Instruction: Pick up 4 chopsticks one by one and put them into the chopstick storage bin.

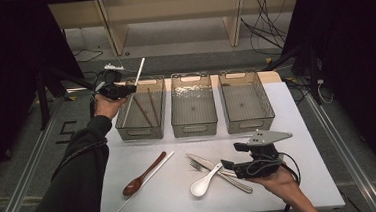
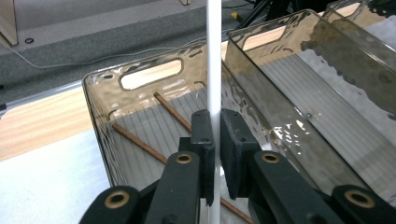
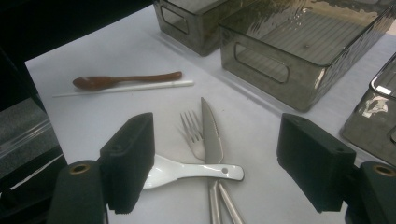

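Your left tool [image 2: 214, 140] pinches a thin, straight white chopstick [image 2: 214, 56], held upright above the leftmost bin [image 2: 100, 100]; your right tool [image 3: 215, 163] stands spread.

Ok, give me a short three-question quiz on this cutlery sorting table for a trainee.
1. True or false: the left gripper is shut on a white chopstick.
2. Which bin holds the two brown chopsticks: A the left bin, B the middle bin, C the right bin?
3. What lies across the fork and knife in front of the right gripper's open jaws?

Key: 1 true; 2 A; 3 the white spoon.
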Demonstrator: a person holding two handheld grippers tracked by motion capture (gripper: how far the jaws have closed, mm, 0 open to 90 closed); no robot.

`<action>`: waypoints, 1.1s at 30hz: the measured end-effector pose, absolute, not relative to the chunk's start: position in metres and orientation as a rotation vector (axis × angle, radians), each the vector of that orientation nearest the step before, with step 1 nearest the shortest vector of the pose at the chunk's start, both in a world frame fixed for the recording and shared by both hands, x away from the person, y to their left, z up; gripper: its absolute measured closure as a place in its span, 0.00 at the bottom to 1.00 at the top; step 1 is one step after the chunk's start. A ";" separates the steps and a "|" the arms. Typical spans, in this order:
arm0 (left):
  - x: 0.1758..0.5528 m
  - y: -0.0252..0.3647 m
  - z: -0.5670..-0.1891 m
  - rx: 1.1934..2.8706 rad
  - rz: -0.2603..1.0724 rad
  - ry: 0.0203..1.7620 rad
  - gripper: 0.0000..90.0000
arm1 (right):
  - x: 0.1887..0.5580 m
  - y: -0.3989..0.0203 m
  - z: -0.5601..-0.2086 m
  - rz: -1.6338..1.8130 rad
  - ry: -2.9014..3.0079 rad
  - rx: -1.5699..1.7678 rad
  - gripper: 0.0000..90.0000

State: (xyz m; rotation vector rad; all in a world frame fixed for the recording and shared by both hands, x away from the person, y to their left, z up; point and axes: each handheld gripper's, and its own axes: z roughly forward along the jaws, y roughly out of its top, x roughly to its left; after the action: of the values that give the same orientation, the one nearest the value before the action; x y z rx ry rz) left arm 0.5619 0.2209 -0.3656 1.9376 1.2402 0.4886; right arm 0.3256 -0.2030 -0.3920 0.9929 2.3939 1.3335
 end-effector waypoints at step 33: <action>0.478 0.209 -0.348 1.939 0.250 1.148 0.29 | 0.325 -0.203 -0.391 1.329 2.394 0.997 0.32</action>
State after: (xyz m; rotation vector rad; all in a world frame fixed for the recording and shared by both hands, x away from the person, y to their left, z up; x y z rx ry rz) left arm 0.4781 0.2088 -0.3482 1.9394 1.1484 0.2497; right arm 0.3247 -0.2028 -0.3913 0.9974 2.3938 1.3290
